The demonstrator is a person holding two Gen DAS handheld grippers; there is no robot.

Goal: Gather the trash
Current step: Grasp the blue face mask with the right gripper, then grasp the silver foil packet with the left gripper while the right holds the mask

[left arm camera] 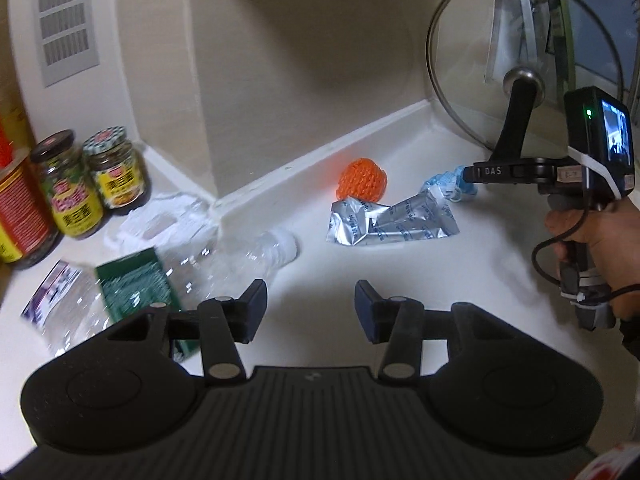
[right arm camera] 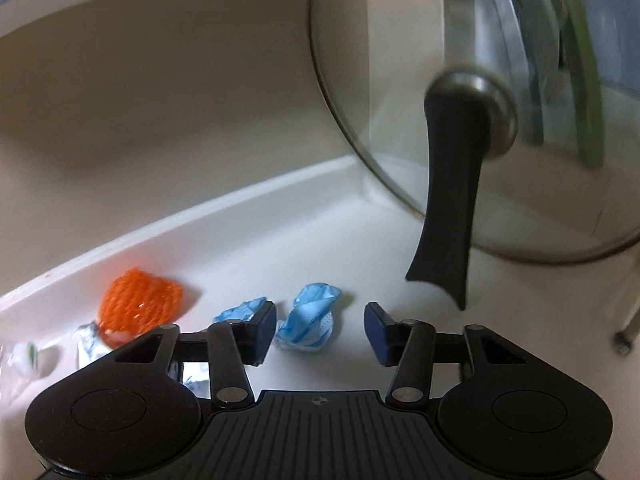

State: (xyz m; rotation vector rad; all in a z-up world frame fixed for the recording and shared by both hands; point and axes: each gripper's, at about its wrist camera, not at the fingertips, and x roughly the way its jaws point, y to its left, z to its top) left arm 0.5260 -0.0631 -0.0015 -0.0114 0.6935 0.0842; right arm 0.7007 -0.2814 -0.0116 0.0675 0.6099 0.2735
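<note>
We see trash scattered on a white countertop [left arm camera: 440,280] in a corner of beige wall. Our left gripper [left arm camera: 310,307] hovers with its jaws spread and nothing between them, just beside a clear plastic bottle [left arm camera: 240,258] lying on its side. Left of the bottle lie a green wrapper [left arm camera: 134,286] and a clear bag with purple print [left arm camera: 56,296], too blurred to read. Two jars with yellow labels [left arm camera: 94,176] stand near a red and yellow can [left arm camera: 16,208]; their lettering looks Chinese, but we cannot make it out.

Farther back, an orange foam net [left arm camera: 362,180] sits near the wall ledge, with a crumpled silver foil pouch [left arm camera: 392,222] just in front of it; its print is illegible.

Our right gripper [right arm camera: 320,330], whose side reads "DAS" in the left view, has its jaws spread around a crumpled blue face mask [right arm camera: 308,320], the pads not pressing it. A glass pot lid [right arm camera: 460,120] with a black handle leans upright beside it.
</note>
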